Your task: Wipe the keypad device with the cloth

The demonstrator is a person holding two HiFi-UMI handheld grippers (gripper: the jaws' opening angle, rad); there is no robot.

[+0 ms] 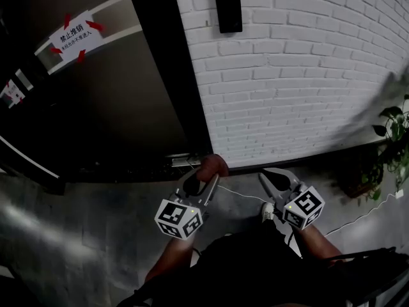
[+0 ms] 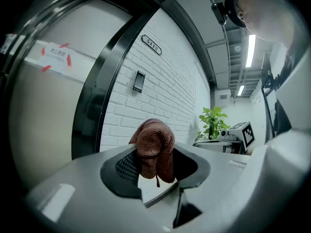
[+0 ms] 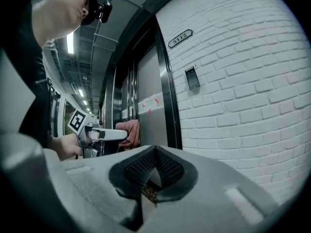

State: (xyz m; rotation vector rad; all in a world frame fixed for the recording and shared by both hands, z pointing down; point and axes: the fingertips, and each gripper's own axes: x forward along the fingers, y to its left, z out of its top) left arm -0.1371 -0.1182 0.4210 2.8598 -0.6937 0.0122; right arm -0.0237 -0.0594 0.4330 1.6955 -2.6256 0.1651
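Two grippers: left gripper jaws pinch cloth; right gripper jaws pressed together, empty.

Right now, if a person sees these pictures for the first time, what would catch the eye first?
The brown cloth stands out first, bunched between the jaws of the left gripper, low in front of the white brick wall. Next comes the black keypad device, mounted high on that wall beside the dark door frame. A white sign fixed with red tape sits on the door to the left.
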